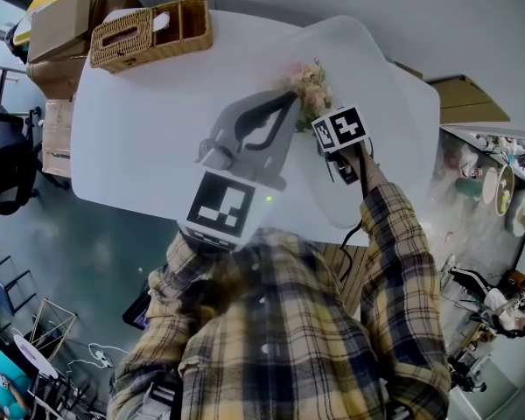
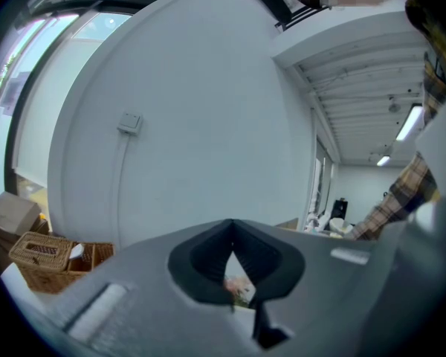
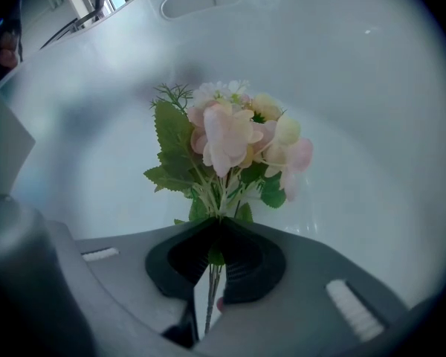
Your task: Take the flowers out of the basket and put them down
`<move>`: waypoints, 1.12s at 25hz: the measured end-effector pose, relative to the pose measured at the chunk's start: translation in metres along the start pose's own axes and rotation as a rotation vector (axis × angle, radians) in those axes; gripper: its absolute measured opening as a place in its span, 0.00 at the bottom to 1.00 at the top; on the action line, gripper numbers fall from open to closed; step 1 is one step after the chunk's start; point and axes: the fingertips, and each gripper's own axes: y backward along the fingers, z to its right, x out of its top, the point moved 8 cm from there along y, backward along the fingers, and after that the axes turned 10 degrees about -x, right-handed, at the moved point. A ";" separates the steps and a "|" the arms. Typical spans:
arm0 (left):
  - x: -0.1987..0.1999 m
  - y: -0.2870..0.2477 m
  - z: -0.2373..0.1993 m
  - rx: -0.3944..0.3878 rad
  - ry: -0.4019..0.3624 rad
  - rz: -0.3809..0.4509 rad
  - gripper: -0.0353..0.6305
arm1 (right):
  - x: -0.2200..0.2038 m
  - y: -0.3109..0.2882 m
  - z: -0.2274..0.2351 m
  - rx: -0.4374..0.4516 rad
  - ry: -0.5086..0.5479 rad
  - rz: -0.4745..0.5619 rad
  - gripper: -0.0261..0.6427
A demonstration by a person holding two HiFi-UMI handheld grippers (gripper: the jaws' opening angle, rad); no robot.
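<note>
A small bunch of pale pink and cream flowers (image 3: 234,136) with green leaves stands upright in my right gripper (image 3: 219,225), whose jaws are shut on the stems. It is held inside a white plastic basket (image 3: 208,2), whose wall fills the background. In the head view the flowers (image 1: 308,86) show over that basket (image 1: 394,86), just beyond my right gripper (image 1: 308,116). My left gripper (image 1: 289,99) is raised close to the head camera, beside the flowers. Its tips (image 2: 232,225) meet with nothing between them, and the flowers (image 2: 239,288) show through the gap behind them.
The white table (image 1: 140,138) carries a wicker organiser (image 1: 149,31) at its far left corner, also seen from the left gripper (image 2: 41,255). Cardboard boxes (image 1: 57,24) are stacked beyond that corner. Chairs and clutter stand on the floor around.
</note>
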 end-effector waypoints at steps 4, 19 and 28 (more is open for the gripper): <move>0.001 0.003 0.002 0.001 0.002 0.000 0.05 | 0.005 0.021 0.001 -0.007 -0.027 0.042 0.06; 0.010 0.007 0.015 -0.016 -0.032 0.003 0.05 | 0.006 0.151 -0.012 -0.026 -0.056 0.368 0.06; 0.015 0.020 0.020 0.001 -0.052 0.010 0.05 | 0.011 0.246 -0.028 -0.033 -0.062 0.647 0.06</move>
